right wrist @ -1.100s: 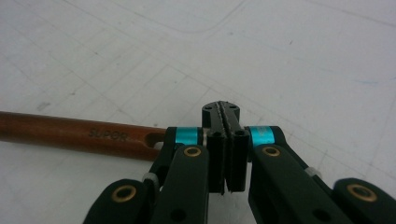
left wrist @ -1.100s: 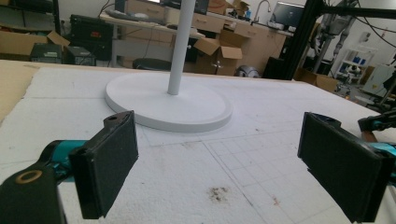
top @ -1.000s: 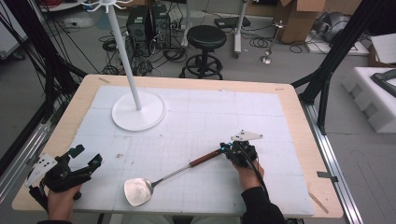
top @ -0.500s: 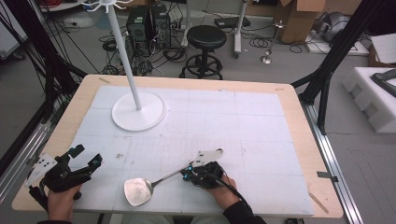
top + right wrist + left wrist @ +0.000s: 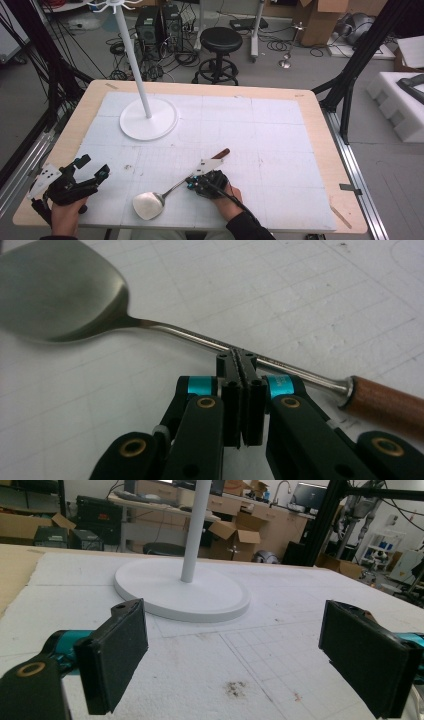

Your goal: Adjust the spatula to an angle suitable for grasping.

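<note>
L hand-held gripper (image 5: 91, 175) jaws wide apart; R hand-held gripper (image 5: 242, 359) jaws together.

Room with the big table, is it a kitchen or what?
Probably a lab or workshop, not a kitchen: cables tangle on the floor, cardboard boxes pile up, and a black frame surrounds the table.

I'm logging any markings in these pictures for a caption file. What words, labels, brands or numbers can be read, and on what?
No text reads clearly.
Spatula: faint engraving on its metal shaft beside the right tongs, too small and blurred to read.
Cardboard boxes in the background: no legible print.
</note>
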### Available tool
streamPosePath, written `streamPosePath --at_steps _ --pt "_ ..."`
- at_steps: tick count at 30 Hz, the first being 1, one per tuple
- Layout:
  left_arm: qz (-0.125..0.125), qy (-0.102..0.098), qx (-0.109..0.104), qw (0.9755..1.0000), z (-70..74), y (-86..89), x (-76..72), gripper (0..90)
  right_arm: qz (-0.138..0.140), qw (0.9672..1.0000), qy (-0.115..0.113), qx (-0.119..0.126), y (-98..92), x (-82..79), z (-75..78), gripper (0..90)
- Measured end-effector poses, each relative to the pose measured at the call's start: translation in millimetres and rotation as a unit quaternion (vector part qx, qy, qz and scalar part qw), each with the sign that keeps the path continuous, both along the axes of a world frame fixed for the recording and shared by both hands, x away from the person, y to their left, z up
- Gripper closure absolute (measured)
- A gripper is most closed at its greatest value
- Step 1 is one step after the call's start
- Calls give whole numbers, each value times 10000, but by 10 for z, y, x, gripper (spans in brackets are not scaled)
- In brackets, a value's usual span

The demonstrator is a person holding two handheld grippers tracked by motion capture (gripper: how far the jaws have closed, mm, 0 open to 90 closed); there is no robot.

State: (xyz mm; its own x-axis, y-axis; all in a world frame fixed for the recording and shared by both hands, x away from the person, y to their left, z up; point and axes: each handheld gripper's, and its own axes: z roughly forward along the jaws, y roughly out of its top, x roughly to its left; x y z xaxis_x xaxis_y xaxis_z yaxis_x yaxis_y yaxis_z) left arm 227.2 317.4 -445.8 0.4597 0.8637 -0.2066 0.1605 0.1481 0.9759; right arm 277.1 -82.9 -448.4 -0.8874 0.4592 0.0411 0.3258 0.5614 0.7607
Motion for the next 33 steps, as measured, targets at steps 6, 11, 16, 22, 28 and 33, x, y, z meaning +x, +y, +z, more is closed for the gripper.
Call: streamPosePath --at_steps 6,11,16,22,28,33 --pt "8 11 -10 10000 -6 25 -3 126 -75 9999 -116 58 -60 37 47 896" --pt "12 0 -3 10000 1 30 -16 129 -488 9977 -355 317 -399 31 155 811" --pt "-8 -5 -10 10000 5 6 -26 134 -1202 9876 -658 766 -927 -10 223 546" --pt "-79 -3 18 10000 0 -30 -24 135 -1965 9672 -1153 1120 -1576 -178 270 264" --pt "-134 -21 32 9999 1 -62 -12 135 -2514 9485 -1354 1371 -2111 -413 307 212" --pt "-132 -53 13 9999 -5 -80 30 135 -2971 9347 -1430 1330 -2391 -597 316 204"
